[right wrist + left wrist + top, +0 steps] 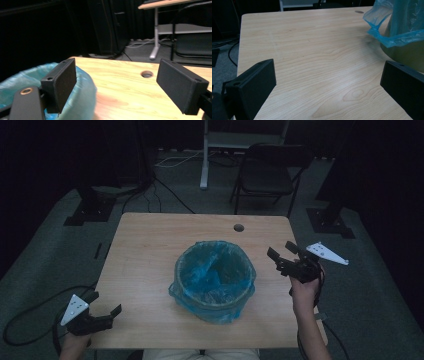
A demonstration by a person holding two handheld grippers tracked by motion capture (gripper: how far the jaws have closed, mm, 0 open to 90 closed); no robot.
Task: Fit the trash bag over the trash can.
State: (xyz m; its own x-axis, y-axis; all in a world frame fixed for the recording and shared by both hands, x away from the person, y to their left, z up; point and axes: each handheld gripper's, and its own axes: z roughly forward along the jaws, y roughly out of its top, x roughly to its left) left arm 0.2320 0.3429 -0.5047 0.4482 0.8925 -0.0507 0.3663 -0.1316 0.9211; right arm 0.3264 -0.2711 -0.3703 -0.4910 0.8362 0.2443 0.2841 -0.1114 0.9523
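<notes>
We locate the bin (214, 282) at the centre of the table (145, 245), lined with a blue bag (200, 270) whose edge folds over the rim. We hold the right gripper (283, 255) near the bin's right side, above the table's right edge; its jaws stand wide apart and hold nothing. We hold the left gripper (104, 304) at the near left corner, well apart from the bin, jaws likewise spread wide and empty.

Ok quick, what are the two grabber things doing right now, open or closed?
Left gripper: open, holding nothing, near the table's front left corner.
Right gripper: open, holding nothing, beside the blue-lined bin.
</notes>
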